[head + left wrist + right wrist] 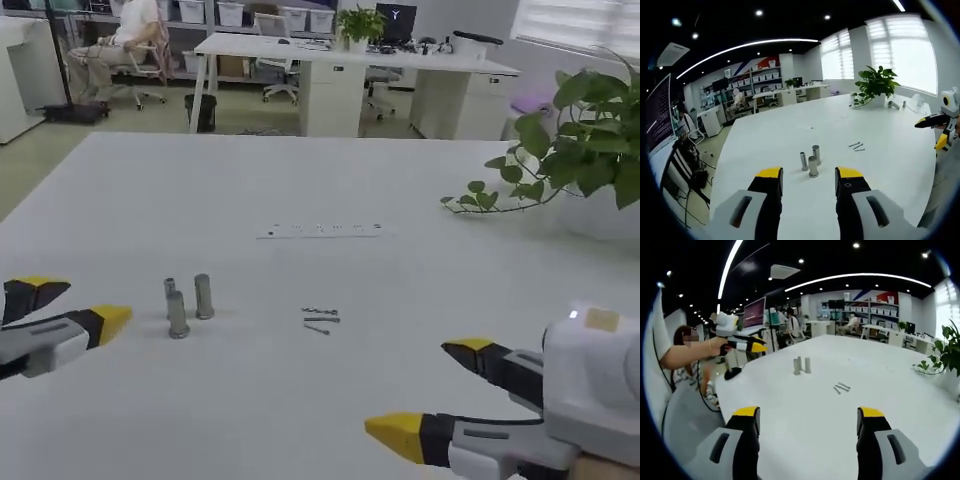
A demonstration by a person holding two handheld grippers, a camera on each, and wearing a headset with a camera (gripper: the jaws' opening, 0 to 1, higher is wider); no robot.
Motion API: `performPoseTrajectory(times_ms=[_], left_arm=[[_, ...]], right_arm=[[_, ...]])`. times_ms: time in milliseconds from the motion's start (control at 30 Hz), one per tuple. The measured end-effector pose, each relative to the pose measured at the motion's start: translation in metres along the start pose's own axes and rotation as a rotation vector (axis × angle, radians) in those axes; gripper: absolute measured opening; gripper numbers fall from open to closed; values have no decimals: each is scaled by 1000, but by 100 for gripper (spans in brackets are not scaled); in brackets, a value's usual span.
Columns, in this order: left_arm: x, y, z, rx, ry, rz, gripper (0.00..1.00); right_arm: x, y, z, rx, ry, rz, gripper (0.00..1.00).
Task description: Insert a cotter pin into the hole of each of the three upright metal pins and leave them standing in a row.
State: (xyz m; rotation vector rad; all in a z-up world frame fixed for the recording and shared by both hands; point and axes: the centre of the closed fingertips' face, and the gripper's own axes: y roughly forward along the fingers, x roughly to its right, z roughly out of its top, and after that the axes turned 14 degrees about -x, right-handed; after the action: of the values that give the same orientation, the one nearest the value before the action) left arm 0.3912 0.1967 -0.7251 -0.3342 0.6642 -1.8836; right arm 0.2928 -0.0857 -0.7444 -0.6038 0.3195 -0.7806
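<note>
Three upright metal pins [187, 304] stand close together on the white table [320, 180], left of centre; they also show in the left gripper view as the metal pins [810, 161] and in the right gripper view as the metal pins [801, 365]. A few small cotter pins [320, 319] lie flat to their right, cotter pins [857, 146], cotter pins [841, 387]. My left gripper [78, 305] hovers open at the left edge, apart from the pins. My right gripper [432, 388] hovers open at the lower right, holding nothing.
A clear strip [320, 231] lies on the table beyond the pins. A leafy potted plant [575, 150] stands at the table's right side. Desks, chairs and a seated person [125, 40] are in the room behind.
</note>
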Motion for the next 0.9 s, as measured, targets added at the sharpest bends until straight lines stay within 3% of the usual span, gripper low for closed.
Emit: performPoseTrajectory(times_ms=[367,500,900], left_arm=[[-31,41,19,16,10,12,31],[-33,60,22,9,15,-13,30],[-37,107,14,-56,42,-71,27]], right_arm=[[8,6,-1,-4,46,-1,79],[10,10,-2,-10,58,0,79],[14,20,-1,-24,83,3,78]])
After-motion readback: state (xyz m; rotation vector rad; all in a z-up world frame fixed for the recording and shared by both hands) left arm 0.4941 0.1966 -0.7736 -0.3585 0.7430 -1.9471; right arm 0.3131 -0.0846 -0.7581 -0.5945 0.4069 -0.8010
